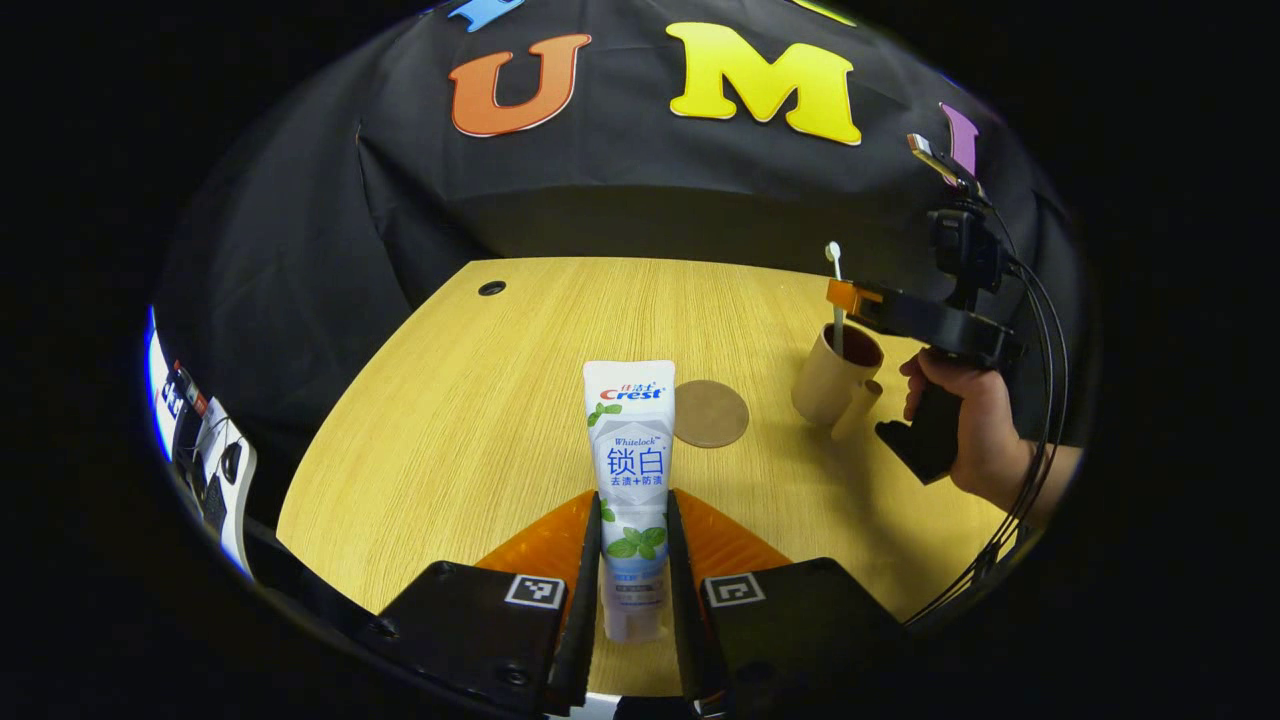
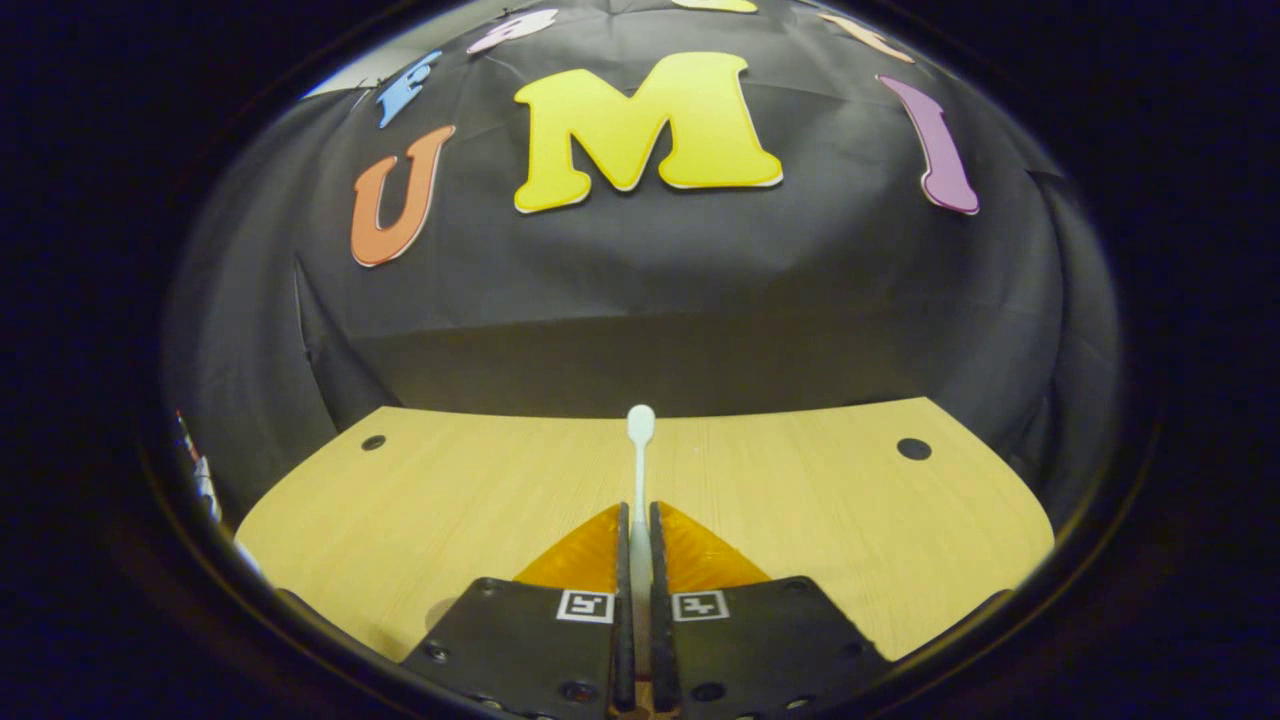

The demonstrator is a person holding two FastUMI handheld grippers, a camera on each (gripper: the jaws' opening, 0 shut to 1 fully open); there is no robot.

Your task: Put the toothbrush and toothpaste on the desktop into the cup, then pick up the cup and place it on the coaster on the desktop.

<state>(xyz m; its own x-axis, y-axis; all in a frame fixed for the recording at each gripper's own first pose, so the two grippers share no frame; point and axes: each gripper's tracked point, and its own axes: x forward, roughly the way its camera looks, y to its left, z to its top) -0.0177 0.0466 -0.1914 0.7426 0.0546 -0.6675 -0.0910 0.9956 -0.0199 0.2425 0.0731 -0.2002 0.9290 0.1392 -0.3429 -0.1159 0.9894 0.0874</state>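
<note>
Progress about halfway: my right gripper clenches white plastic toothbrush, lower end inside tan ceramic cup far right; my left gripper grips white toothpaste tube, uncupped; round brown coaster bare.

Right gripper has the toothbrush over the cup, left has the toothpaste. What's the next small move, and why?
Probably open the right gripper and let go. It is clamped on the toothbrush, and the left gripper view shows the toothbrush's lower end already inside the cup. The left gripper holds the toothpaste upright, ready to follow; the coaster lies bare beside the cup.
</note>
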